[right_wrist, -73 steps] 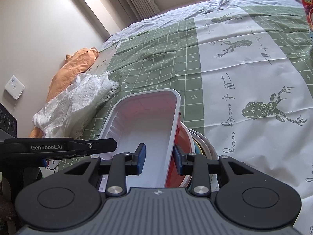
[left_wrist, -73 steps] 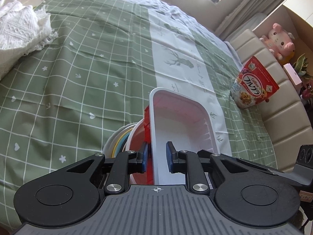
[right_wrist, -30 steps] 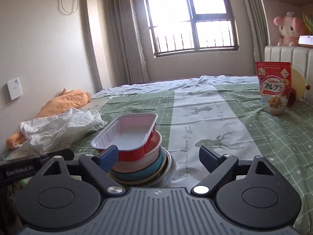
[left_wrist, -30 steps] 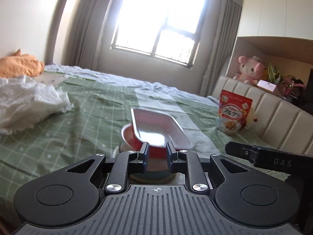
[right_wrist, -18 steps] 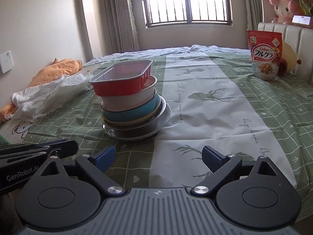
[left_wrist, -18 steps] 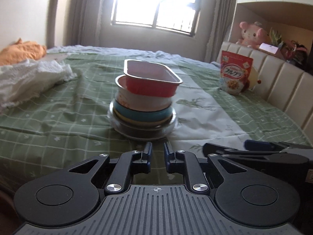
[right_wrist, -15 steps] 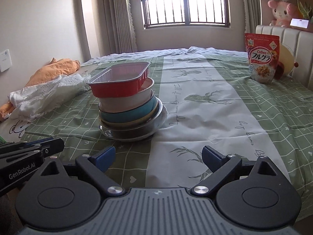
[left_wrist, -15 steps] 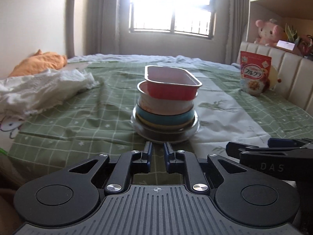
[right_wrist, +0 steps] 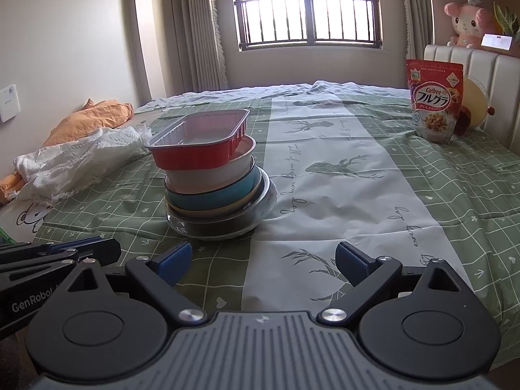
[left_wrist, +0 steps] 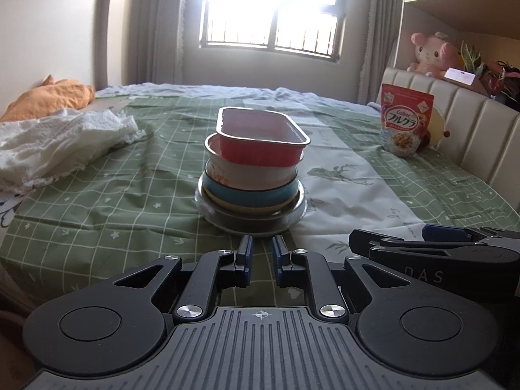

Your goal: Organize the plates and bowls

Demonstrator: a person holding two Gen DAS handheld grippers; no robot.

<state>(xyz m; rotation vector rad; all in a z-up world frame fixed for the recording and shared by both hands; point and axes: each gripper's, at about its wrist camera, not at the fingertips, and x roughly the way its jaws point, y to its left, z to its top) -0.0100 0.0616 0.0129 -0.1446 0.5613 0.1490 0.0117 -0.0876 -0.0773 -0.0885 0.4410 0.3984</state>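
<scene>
I am looking at the stack of plates and bowls (left_wrist: 252, 175) sitting on the bed (left_wrist: 97, 214) at the centre of the left wrist frame, apart from both tools. A red foil tray (right_wrist: 200, 143) is resting on top, over a white bowl (right_wrist: 211, 174), a blue bowl (right_wrist: 214, 196) and a clear glass plate (right_wrist: 224, 224) at the bottom. My left gripper (left_wrist: 261, 255) is hovering low in the frame with its jaws nearly closed and nothing between them. My right gripper (right_wrist: 263, 258) is holding its jaws wide apart, also empty, with the stack above and left of the gap. A cereal bag (right_wrist: 434, 100) is standing at the right edge near the headboard (right_wrist: 471, 74), and a white cloth (left_wrist: 55, 143) is lying at the left.
</scene>
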